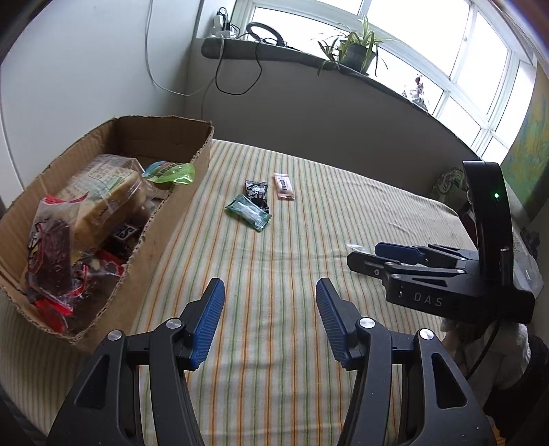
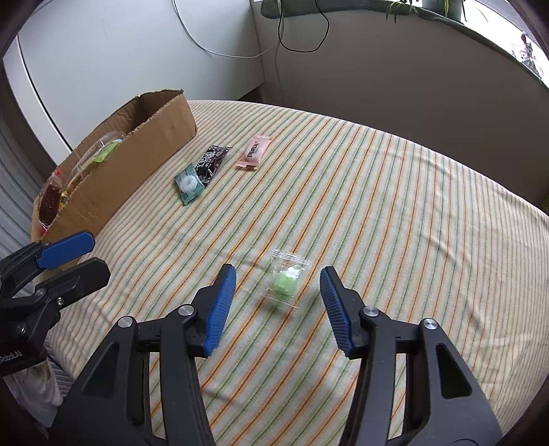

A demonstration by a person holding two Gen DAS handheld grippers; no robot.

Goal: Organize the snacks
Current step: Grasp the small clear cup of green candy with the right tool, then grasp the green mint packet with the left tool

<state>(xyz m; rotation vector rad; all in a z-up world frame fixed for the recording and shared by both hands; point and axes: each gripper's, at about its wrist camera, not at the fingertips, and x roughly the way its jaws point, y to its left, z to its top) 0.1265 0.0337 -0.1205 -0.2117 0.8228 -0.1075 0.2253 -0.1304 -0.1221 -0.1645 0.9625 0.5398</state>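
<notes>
A cardboard box (image 1: pixel 164 236) (image 2: pixel 137 171) at the left holds several bagged snacks (image 1: pixel 79 219). On the striped cloth lie a green packet (image 1: pixel 248 212) (image 2: pixel 188 183), a black packet (image 1: pixel 257 192) (image 2: pixel 212 161) and a pink bar (image 1: pixel 284 186) (image 2: pixel 254 152). A clear bag with a green sweet (image 2: pixel 284 283) lies just ahead of my right gripper (image 2: pixel 278 284), between its open fingers. My left gripper (image 1: pixel 270 298) is open and empty over the cloth, right of the box. The right gripper shows in the left wrist view (image 1: pixel 363 255); the left gripper shows in the right wrist view (image 2: pixel 96 254).
The cloth-covered table (image 2: pixel 394 223) meets a grey wall at the back. A sill above carries a potted plant (image 1: pixel 357 51), cables and a headset (image 1: pixel 264 32). A white wall stands behind the box.
</notes>
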